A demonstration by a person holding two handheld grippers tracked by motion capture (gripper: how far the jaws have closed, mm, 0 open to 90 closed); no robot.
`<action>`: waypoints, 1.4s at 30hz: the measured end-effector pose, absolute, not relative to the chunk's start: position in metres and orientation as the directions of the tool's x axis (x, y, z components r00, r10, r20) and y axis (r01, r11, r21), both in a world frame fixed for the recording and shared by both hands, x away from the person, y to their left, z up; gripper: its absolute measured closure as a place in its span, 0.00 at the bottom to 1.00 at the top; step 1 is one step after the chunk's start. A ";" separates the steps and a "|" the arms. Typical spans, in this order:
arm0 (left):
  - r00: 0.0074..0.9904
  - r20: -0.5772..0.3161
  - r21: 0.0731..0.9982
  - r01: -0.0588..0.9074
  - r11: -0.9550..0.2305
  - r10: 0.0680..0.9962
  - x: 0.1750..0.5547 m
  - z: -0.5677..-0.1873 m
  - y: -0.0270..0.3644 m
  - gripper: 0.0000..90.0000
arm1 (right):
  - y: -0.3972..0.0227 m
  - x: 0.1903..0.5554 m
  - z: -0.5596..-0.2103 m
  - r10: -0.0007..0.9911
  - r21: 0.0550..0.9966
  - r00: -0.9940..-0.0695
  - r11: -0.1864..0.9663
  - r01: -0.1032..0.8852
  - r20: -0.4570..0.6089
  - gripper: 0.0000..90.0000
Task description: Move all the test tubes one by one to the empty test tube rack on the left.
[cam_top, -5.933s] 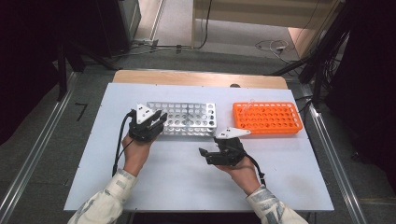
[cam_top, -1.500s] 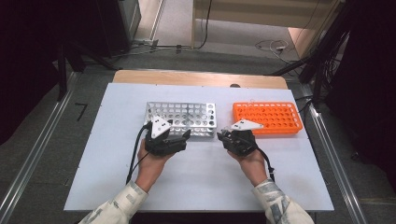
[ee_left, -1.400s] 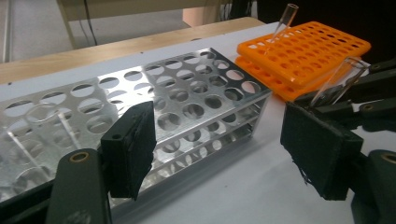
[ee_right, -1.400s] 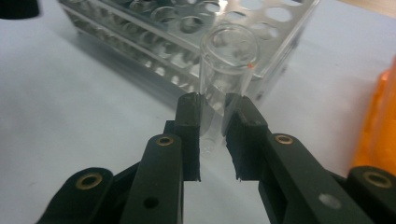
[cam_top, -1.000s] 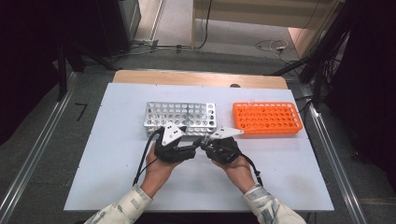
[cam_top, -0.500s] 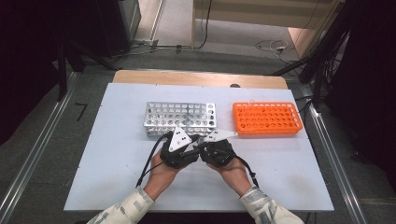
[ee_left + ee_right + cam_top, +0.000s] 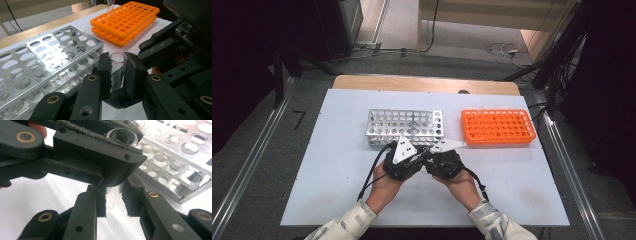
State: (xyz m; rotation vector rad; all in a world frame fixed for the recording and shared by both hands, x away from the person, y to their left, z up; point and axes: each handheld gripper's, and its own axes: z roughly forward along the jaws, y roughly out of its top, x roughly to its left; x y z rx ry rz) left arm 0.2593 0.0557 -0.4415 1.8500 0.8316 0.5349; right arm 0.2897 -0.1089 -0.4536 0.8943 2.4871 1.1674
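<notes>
White table stands on grey floor beside dark surroundings.

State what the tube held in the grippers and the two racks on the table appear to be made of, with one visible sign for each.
Tube: clear glass or hard plastic; it is see-through with a glossy rim.
Near rack: metal, probably aluminium or steel; its silvery plate reflects the light.
Far rack: moulded plastic; it is an even orange with a soft sheen.

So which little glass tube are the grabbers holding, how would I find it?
Look at the white table, then just in front of the silver metal rack. There the left gripper pinches a clear glass tube, mouth up. It's held in the air, unlike the lone tube standing in the orange rack.
</notes>
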 end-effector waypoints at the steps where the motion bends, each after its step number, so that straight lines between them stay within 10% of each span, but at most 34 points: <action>1: 0.666 -0.004 0.914 0.305 -0.267 0.746 0.260 -0.441 0.056 0.83 | -0.109 0.290 -0.453 0.625 0.764 -0.780 0.489 0.420 0.028 0.77; 12: 0.618 -0.044 0.927 0.318 -0.199 0.785 0.273 -0.426 0.077 0.83 | -0.118 0.291 -0.450 0.638 0.768 -0.768 0.466 0.440 0.053 0.37; 42: 0.492 -0.081 0.939 0.328 -0.099 0.867 0.305 -0.395 0.127 0.83 | -0.156 0.297 -0.449 0.744 0.757 -0.665 0.400 0.517 0.061 0.26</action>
